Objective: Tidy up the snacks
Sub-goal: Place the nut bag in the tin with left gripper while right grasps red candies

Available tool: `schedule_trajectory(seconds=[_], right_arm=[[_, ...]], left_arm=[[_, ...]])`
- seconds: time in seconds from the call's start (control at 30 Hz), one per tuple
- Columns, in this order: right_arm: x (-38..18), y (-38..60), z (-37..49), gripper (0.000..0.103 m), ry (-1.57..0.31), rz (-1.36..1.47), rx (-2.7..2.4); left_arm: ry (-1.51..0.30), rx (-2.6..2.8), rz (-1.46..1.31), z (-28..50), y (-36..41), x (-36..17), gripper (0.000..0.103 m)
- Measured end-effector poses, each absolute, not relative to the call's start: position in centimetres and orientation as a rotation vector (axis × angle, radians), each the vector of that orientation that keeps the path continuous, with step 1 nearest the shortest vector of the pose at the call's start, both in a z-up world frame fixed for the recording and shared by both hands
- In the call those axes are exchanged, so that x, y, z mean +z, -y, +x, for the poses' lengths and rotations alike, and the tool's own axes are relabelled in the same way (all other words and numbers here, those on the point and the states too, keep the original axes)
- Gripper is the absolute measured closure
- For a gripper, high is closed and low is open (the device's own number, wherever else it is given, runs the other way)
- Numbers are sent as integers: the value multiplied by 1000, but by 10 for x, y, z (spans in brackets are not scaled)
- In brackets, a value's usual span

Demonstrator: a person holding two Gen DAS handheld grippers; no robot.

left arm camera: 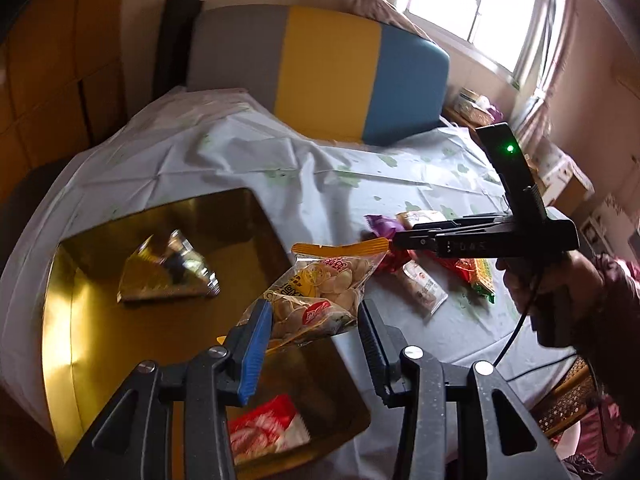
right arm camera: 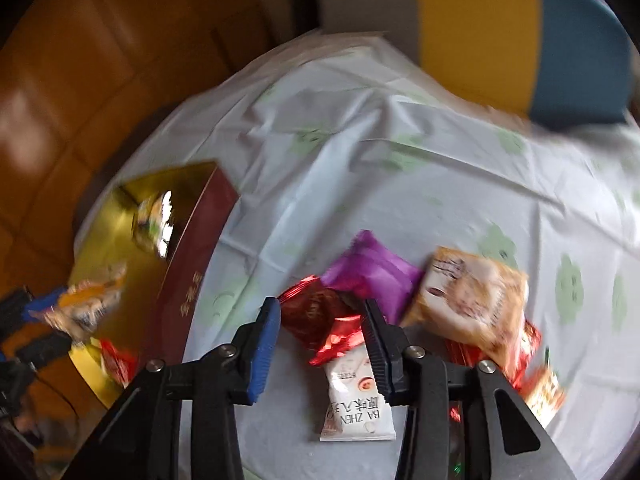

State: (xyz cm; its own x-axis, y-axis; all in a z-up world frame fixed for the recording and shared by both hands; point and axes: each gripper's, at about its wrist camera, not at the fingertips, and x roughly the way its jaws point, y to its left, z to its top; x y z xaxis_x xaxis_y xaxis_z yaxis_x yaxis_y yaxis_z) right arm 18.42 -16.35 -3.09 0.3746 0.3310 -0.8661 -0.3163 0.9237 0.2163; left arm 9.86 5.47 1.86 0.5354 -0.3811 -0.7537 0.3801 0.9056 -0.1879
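On tablecloth (left arm camera: 248,160) w/ gold tray (left arm camera: 120,344) — left gripper (left arm camera: 316,316) grips chip bag (left arm camera: 320,292), right gripper (right arm camera: 320,320) straddles red packet (right arm camera: 316,320) — unclamped.

1. A clear bag of pale chips (left arm camera: 316,300), yellow strip along its top edge, hangs tilted above the near rim of the gold-lined box (left arm camera: 132,344).
2. A shiny triangular foil packet (left arm camera: 170,272) lies flat at the box's middle; a red-and-white packet (left arm camera: 264,428) rests in its near corner.
3. On the pale cloth beside the box, a purple packet (right arm camera: 370,272), a crinkled red foil packet (right arm camera: 320,320), a tan pouch (right arm camera: 468,300) and a white sachet (right arm camera: 356,404) lie clustered, overlapping.
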Motion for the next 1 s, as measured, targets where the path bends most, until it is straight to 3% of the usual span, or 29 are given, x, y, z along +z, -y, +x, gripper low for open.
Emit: schedule_trajectory(seconds=[0.23,0.63,1.0], right_arm=[[-72,126,191,64,-1178,-405,370],[-78,147,196,62,-1171,-204,375],[-76,139,187,62,-1129,-210,365]], left_arm=[[-927,-378,-126,86,-92,1,58],[-993,-227,-411,92,-139,-28,60],[-979,-202,-441,143,-109,-29,56]])
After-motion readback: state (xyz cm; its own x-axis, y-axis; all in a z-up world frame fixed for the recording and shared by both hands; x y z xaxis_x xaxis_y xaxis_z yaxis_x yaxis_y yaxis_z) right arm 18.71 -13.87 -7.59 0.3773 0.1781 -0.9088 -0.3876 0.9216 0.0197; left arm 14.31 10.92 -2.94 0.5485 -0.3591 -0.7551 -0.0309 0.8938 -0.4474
